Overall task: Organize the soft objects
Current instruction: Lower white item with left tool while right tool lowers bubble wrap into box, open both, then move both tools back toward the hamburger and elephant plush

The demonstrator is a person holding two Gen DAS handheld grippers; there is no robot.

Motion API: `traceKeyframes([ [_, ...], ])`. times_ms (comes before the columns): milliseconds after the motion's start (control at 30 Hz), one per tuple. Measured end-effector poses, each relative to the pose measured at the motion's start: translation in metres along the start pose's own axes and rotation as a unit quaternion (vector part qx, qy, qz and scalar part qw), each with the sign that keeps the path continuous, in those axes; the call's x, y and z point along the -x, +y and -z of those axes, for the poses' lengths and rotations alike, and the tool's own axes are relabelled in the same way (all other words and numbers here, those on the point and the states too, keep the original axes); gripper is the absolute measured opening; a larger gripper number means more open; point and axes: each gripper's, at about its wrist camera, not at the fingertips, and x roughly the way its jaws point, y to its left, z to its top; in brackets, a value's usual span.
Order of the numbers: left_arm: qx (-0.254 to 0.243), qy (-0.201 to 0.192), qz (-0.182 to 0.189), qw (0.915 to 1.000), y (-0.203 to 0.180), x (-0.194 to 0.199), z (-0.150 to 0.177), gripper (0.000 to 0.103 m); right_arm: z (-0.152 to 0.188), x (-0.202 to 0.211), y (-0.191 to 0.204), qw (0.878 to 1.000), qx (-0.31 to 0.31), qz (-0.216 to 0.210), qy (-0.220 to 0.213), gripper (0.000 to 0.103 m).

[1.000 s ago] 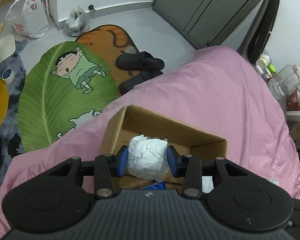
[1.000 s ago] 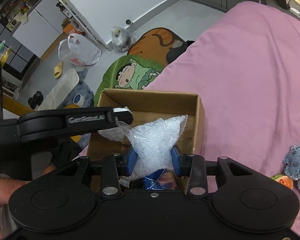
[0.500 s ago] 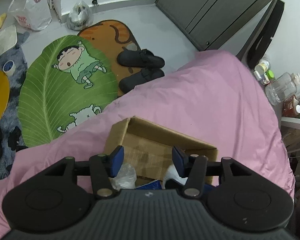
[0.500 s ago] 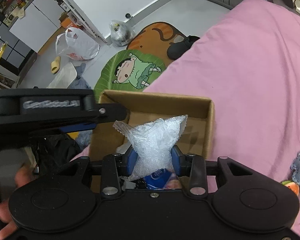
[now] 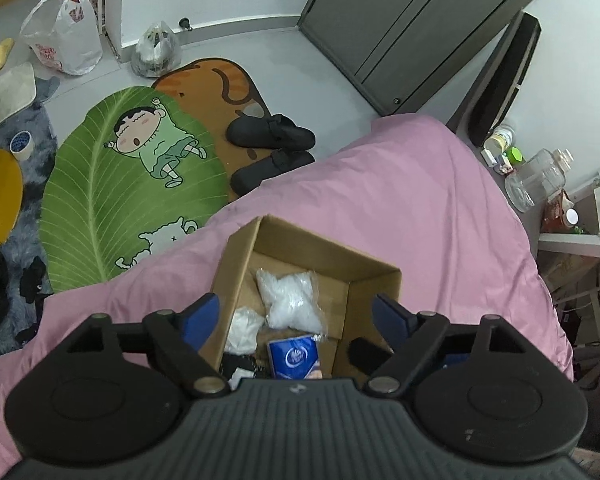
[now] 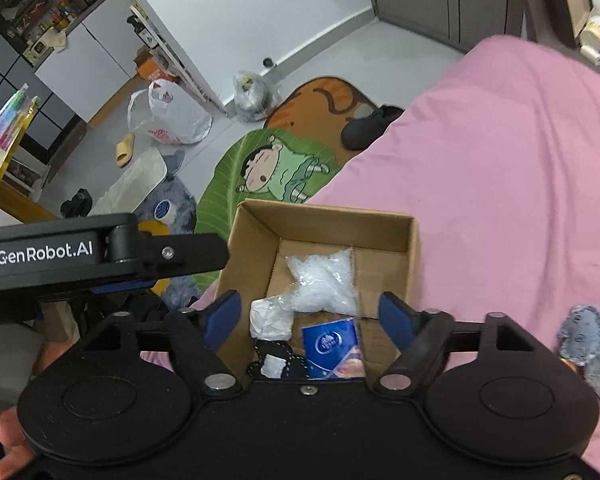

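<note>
Brightness: even, moderate indoor light in both views; source not visible.
Shadows: soft; the cardboard box (image 5: 236,264) interior is dimmer along its near wall.
Glare: faint sheen on the clear plastic bag (image 6: 324,280) and on the grey floor (image 5: 236,44).
Focus: centre sharp; printed lettering on the left gripper (image 6: 224,250) reads clearly in the right wrist view.
Distortion: strong fisheye bending; wardrobe (image 5: 400,24) edges curve, corners darken.
Colour: slightly cool, pink bedcover (image 6: 500,184) well saturated.

Matt brown cardboard box (image 6: 412,264), glossy crinkled plastic bag (image 6: 324,280), smooth pink cloth bedspread (image 6: 500,168)
</note>
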Motion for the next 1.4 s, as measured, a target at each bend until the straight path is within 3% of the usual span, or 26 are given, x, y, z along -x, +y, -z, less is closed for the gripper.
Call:
traceKeyframes([
  [167, -0.011, -0.017, -0.009, 0.9998, -0.005, 0.017, 0.015, 0.088, 0.012, 0.021, -0.009, 1.000, -0.010, 0.002, -0.016, 0.081],
  [333, -0.034, -0.045, -0.029, 0.9980, -0.013, 0.036, 0.032, 0.102, 0.022, 0.043, -0.017, 0.999, -0.013, 0.003, -0.042, 0.090],
  [400, -0.037, -0.052, -0.031, 0.9975, -0.017, 0.042, 0.039, 0.103, 0.025, 0.051, -0.020, 0.998, -0.017, 0.000, -0.052, 0.097],
  [567, -0.044, -0.068, -0.035, 0.9961, -0.025, 0.057, 0.057, 0.103, 0.040, 0.072, -0.030, 0.997, -0.016, -0.002, -0.075, 0.103],
  [833, -0.062, -0.099, -0.035, 0.9925, -0.046, 0.079, 0.087, 0.103, 0.059, 0.101, -0.041, 0.995, -0.006, -0.010, -0.100, 0.103],
  [1400, -0.071, -0.123, -0.048, 0.9887, -0.092, 0.103, 0.139, 0.103, 0.096, 0.145, -0.084, 0.991, -0.006, -0.027, -0.134, 0.103],
])
